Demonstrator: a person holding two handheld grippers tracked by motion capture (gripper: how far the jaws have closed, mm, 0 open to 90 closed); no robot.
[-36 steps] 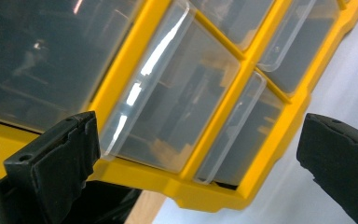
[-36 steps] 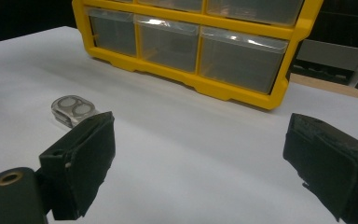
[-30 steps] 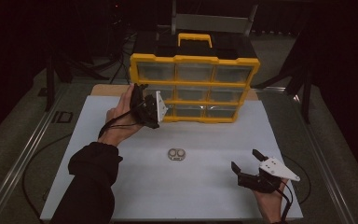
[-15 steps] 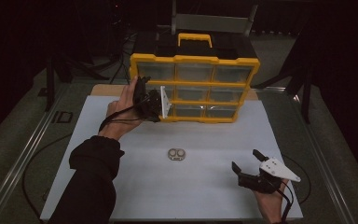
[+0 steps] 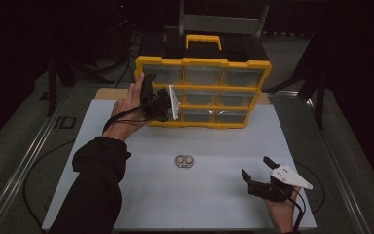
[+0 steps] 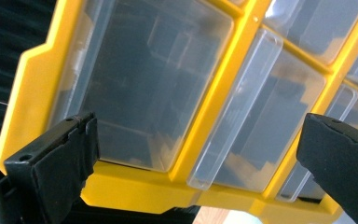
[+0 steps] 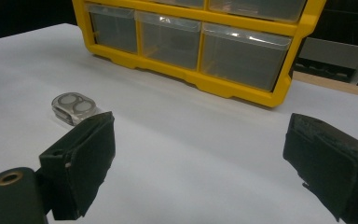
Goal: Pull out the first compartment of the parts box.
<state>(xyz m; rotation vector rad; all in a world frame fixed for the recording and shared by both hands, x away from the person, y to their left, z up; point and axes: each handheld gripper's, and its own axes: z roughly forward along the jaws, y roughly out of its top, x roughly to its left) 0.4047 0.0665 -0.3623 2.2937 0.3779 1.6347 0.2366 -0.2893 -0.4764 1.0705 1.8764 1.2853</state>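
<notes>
1. Yellow plastic frames the drawer cabinet, which stands upright at the far side of the white table, with three rows of clear drawers facing the person and a yellow handle on its black top
2. At the cabinet's left edge, about level with the middle row, the left gripper is held up off the table in the person's left hand, pointing at the drawer fronts
3. Seen in the left gripper view, its two black jaws stand wide apart with nothing between them — released, not gripping; the clear drawer at the cabinet's left corner fills the space between them, close ahead, and whether either jaw touches the cabinet I cannot tell
4. A clear pull lip on the neighbouring drawer runs slantwise through that view
5. Low at the near right of the table, the right gripper sits in the person's right hand, well apart from the cabinet
6. Its jaws are likewise spread and empty — the right gripper view shows bare white table between them
7. A small grey case with two round windows lies flat near the table's middle, between the cabinet and the person, and shows in the right gripper view just beyond the left-hand jaw
8. A dark sleeve covers the left forearm
</notes>
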